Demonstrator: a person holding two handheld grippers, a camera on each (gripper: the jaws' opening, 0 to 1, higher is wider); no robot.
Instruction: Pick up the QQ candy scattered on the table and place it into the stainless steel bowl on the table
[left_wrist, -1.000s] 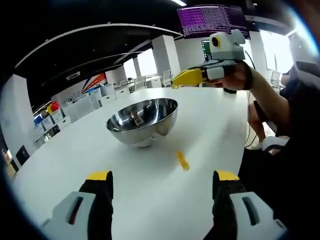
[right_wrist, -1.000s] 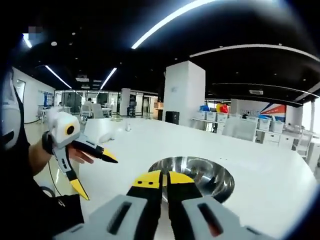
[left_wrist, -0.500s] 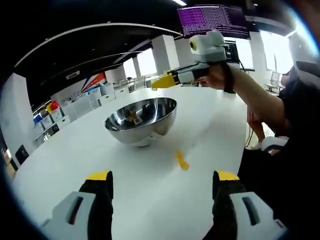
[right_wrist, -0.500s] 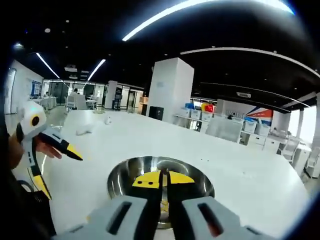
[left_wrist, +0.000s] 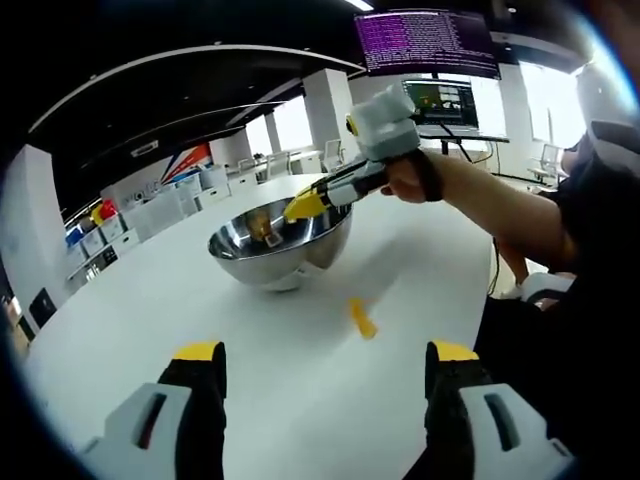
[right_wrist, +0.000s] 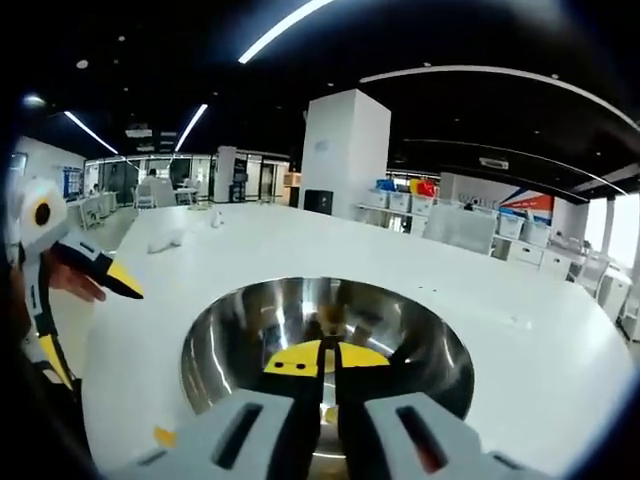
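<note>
Lying loose on the white table (left_wrist: 150, 300), one yellow QQ candy (left_wrist: 364, 320) sits just beside the stainless steel bowl (left_wrist: 281, 243), on the side nearer your left gripper (left_wrist: 322, 385); the right gripper view catches a yellow piece (right_wrist: 163, 436) at the bowl's outer foot, probably the same one, though you cannot be sure. More pieces rest inside the bowl (right_wrist: 325, 345), small and partly masked by reflections. Your right gripper (right_wrist: 322, 362) hangs directly over the bowl's mouth, jaws together — whether a candy is pinched between the tips cannot be told, but the poise above the centre suits a drop that lands well inside the rim. Your left gripper waits low over the table, jaws wide apart and holding nothing, aimed past the loose candy toward the bowl; that spread suits a straddling approach to the piece. Room for moving: bare tabletop lies all around bowl and candy, the table edges stand well apart from both, and the nearest obstruction for the left gripper is your own right arm (left_wrist: 480, 195) reaching across above the bowl.
</note>
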